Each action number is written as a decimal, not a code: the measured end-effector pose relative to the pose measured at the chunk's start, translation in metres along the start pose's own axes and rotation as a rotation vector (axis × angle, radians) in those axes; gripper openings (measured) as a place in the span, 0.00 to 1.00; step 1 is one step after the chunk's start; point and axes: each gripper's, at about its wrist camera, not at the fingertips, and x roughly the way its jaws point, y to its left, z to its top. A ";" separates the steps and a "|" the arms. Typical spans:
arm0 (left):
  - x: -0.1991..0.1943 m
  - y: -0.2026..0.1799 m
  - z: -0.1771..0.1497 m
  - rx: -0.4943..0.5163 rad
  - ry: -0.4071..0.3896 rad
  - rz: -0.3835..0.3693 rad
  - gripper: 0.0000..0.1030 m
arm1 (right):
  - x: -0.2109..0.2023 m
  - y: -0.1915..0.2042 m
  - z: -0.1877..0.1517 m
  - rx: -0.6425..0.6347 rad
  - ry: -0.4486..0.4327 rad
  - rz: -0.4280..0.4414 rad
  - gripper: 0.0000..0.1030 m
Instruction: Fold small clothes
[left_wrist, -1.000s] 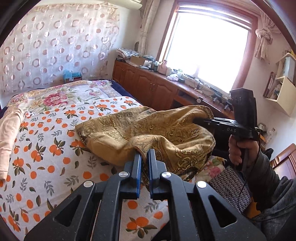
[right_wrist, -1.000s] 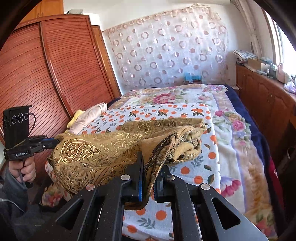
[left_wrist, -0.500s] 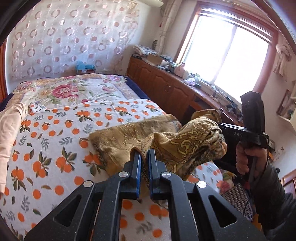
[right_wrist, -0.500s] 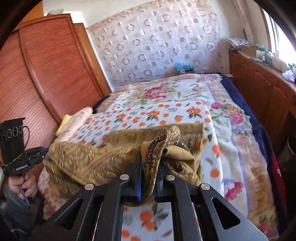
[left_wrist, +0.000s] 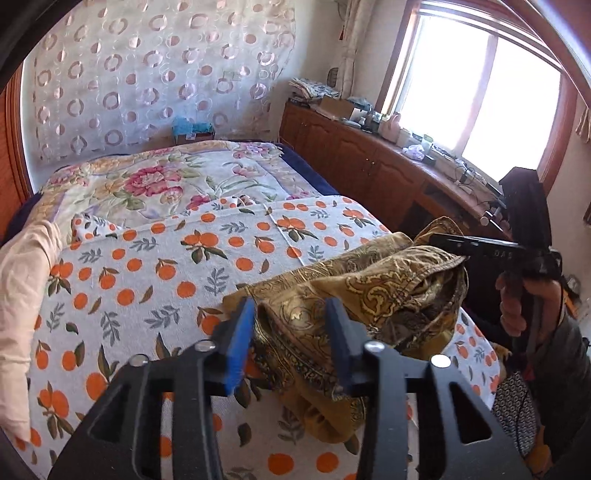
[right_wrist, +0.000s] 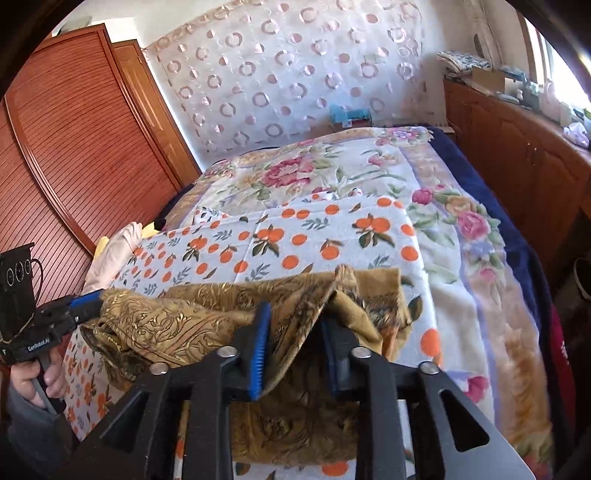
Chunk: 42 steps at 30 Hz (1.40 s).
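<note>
A gold patterned garment (left_wrist: 373, 291) lies bunched near the front edge of the bed on the orange-print cloth (left_wrist: 166, 266). My left gripper (left_wrist: 290, 338) is open, its jaws apart on either side of a fold of the garment. My right gripper (right_wrist: 295, 345) is open too, with the garment (right_wrist: 207, 321) draped between its jaws. The right gripper also shows in the left wrist view (left_wrist: 458, 245) at the garment's right end. The left gripper shows in the right wrist view (right_wrist: 85, 301) at its left end.
A pale pink garment (left_wrist: 22, 280) lies along the bed's left side. A floral blanket (left_wrist: 155, 184) covers the far half of the bed. A wooden cabinet (left_wrist: 369, 162) with clutter runs under the window. A wooden wardrobe (right_wrist: 74, 147) stands at the left.
Both grippers have opened and let go of the gold garment. The garment has been brought toward the front edge and now sits bunched lower on the bed.
</note>
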 end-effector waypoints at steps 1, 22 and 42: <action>0.000 0.000 0.001 0.003 0.003 -0.002 0.46 | -0.002 -0.001 0.001 0.000 0.004 0.008 0.39; 0.009 0.010 -0.041 0.000 0.118 -0.040 0.77 | -0.007 0.024 -0.019 -0.244 -0.005 -0.070 0.62; 0.016 0.001 -0.045 -0.063 0.116 -0.041 0.77 | 0.000 0.005 -0.014 -0.156 -0.033 -0.117 0.18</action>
